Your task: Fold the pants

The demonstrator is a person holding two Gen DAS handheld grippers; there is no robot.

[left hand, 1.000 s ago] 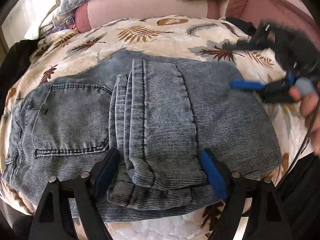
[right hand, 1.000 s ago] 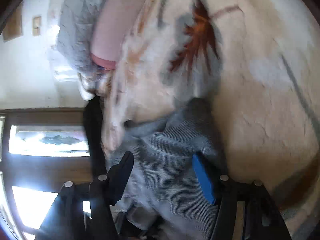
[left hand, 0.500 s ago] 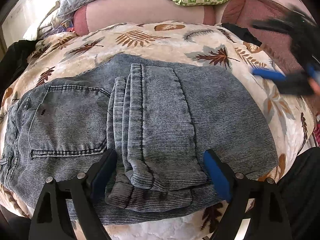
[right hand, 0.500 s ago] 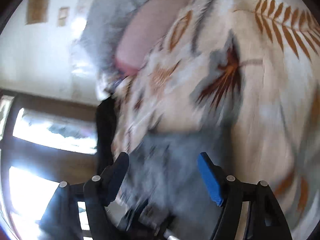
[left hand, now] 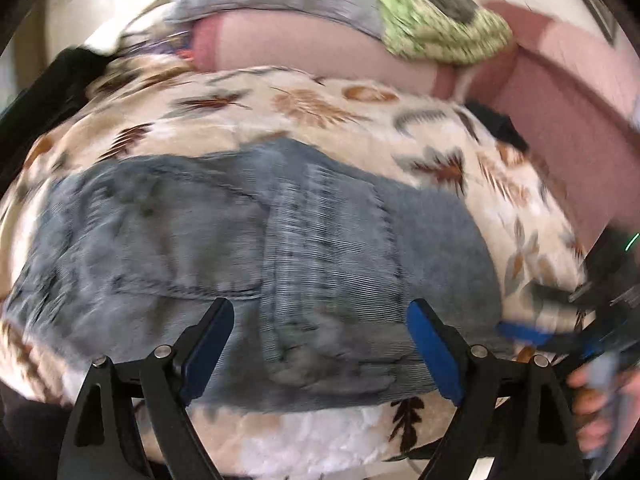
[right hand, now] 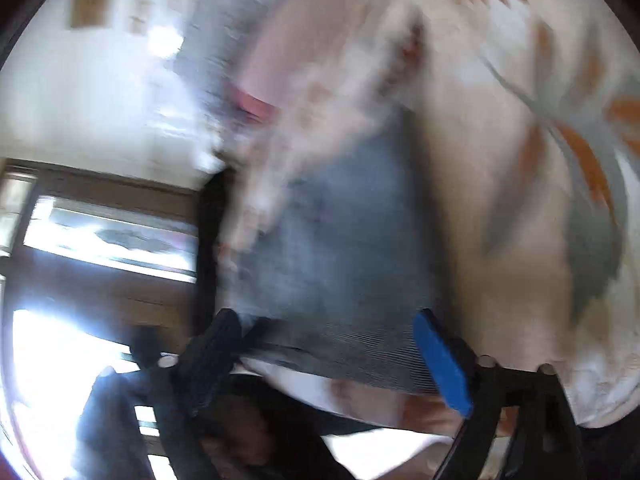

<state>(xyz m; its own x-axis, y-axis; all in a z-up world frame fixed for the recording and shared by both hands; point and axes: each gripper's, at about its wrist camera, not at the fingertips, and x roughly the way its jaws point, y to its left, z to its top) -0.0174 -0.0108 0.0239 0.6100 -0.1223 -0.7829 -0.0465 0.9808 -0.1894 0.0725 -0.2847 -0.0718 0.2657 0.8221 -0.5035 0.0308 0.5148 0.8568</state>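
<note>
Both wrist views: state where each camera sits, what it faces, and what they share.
Left wrist: on the left tongs, looking down at the folded jeans on the leaf-print blanket; right tongs and a hand show at right.
Right wrist: on the right tongs, jaws opening, rolled sideways, facing the jeans' edge.
Shared: jeans, blanket.

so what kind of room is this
Most likely a bedroom or living room at home: jeans lie on a leaf-print blanket, a pink cushion and folded bedding behind.
</note>
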